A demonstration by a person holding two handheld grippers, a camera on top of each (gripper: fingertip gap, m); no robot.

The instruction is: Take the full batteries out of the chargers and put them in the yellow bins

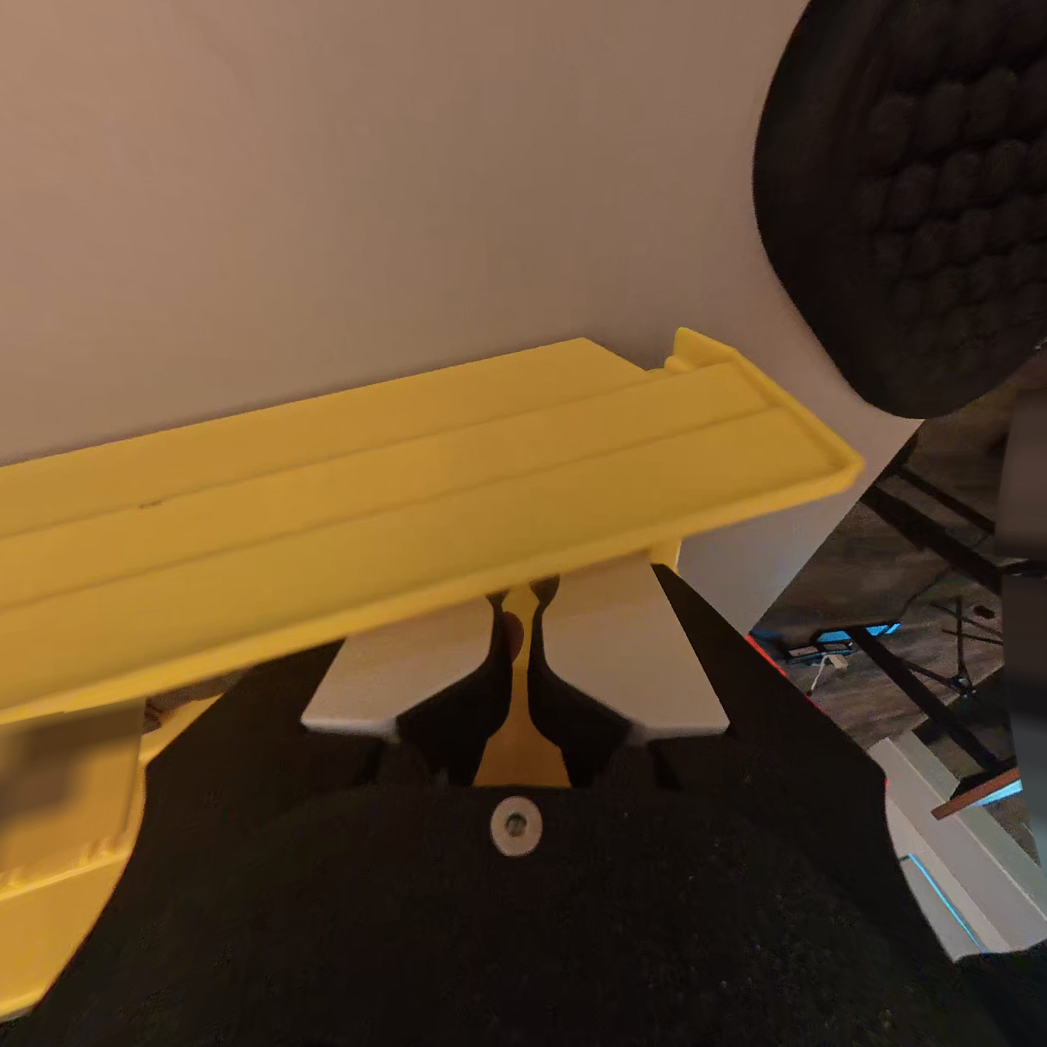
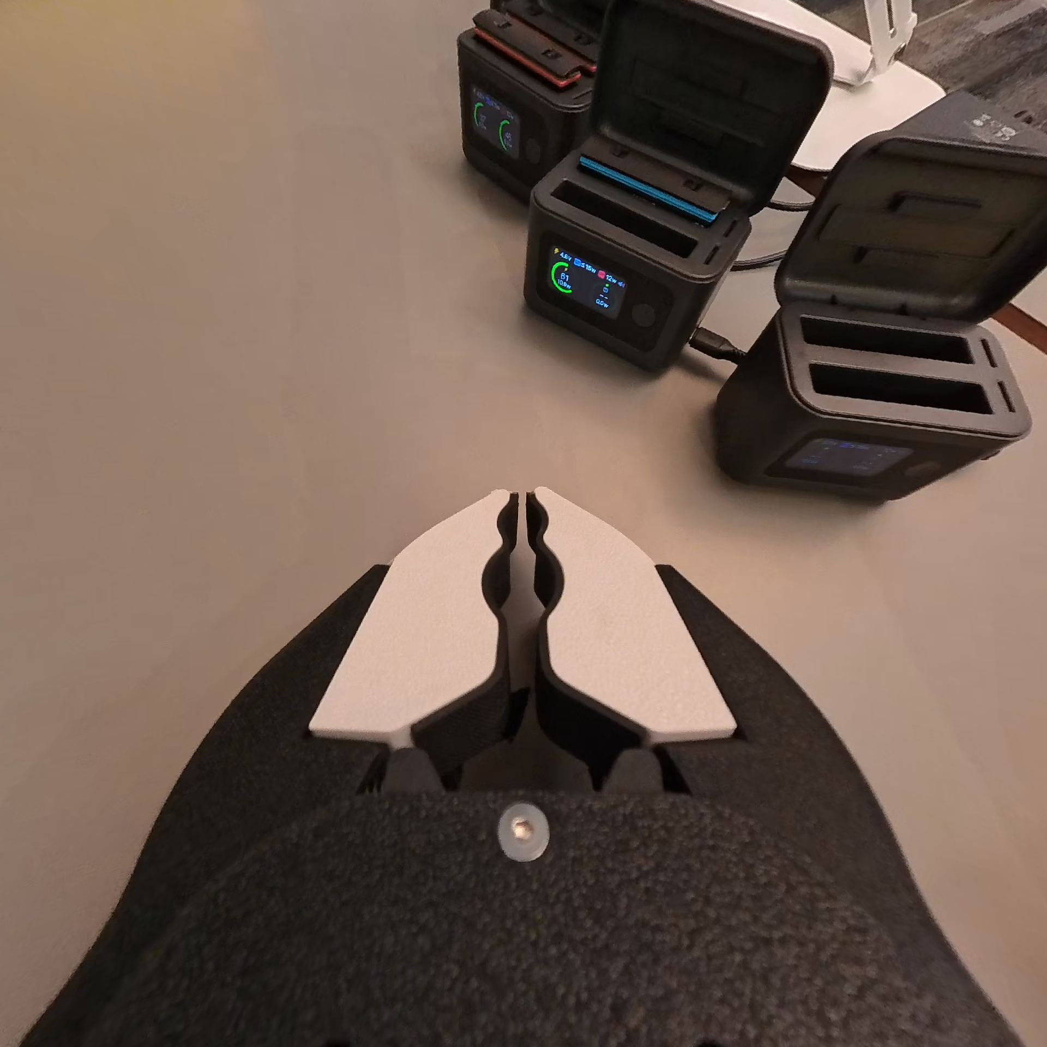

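My left gripper (image 1: 524, 600) is tucked under a flat yellow lid (image 1: 396, 510) that sweeps across the middle of the left wrist view. The fingers look pressed close together, their tips hidden beneath the lid's edge, so I cannot tell whether they pinch it or anything else. More yellow plastic, likely the yellow bin (image 1: 62, 884) itself, sits at the lower left. No battery shows here.

Over in the right wrist view, my right gripper (image 2: 522, 498) hovers above the pale table (image 2: 226, 340), fingers nearly pressed together and holding nothing. Three chargers stand open in the upper right. The middle charger (image 2: 612, 283) holds a blue-edged battery (image 2: 646, 190) in its rear slot, front slot bare, display lit. The far charger (image 2: 510, 113) at the top carries a red-edged battery (image 2: 532, 59). The nearest charger (image 2: 861, 419), at the right edge, shows both slots vacant.

I judge this is between picks: one hand at the bin, the other free. Next I would spread the right fingers, reach up-right, and grip a battery's raised edge, pulling straight up; whether it is full, the displays must settle.
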